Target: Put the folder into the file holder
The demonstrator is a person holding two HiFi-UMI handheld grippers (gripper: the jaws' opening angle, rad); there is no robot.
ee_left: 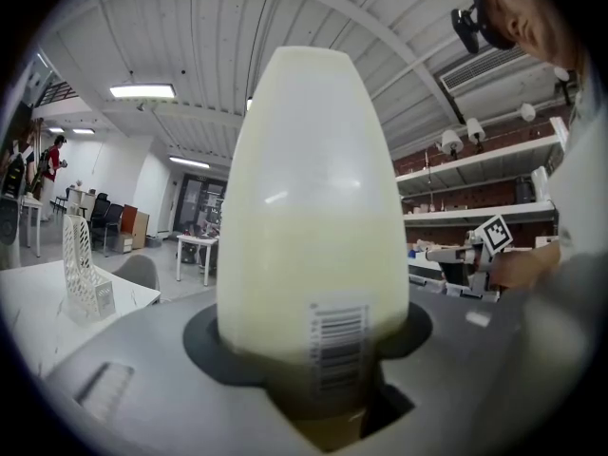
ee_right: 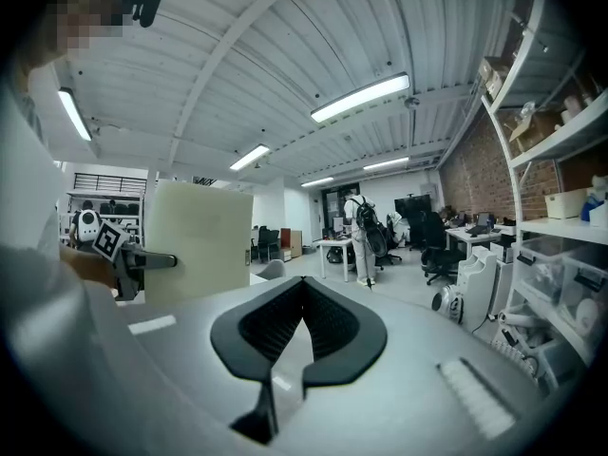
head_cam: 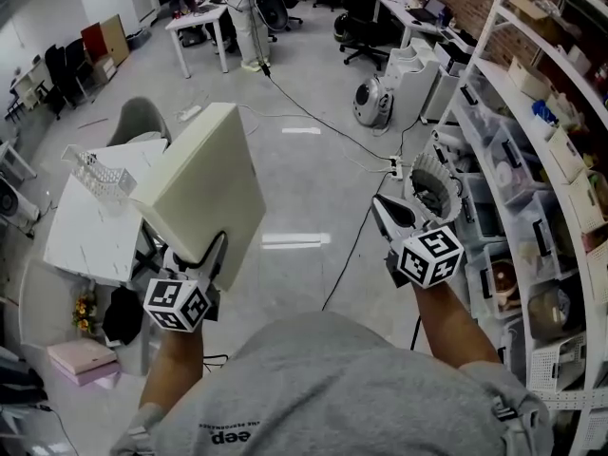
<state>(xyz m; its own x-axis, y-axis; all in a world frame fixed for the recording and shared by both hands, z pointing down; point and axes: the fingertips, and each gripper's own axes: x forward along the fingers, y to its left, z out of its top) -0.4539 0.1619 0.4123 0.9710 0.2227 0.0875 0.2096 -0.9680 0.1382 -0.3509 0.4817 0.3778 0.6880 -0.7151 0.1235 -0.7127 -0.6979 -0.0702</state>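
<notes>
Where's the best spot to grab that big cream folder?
By a thin edge, with the gripper straddling both flat faces, since the folder is a broad flat slab. The left gripper holds it that way, clamped on the barcoded edge nearest the person, reaching in from that side.

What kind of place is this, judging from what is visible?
Probably an open-plan office used also as a lab: white desks with black office chairs at the far end, and a shelving rack full of boxes and bins along the right side.
</notes>
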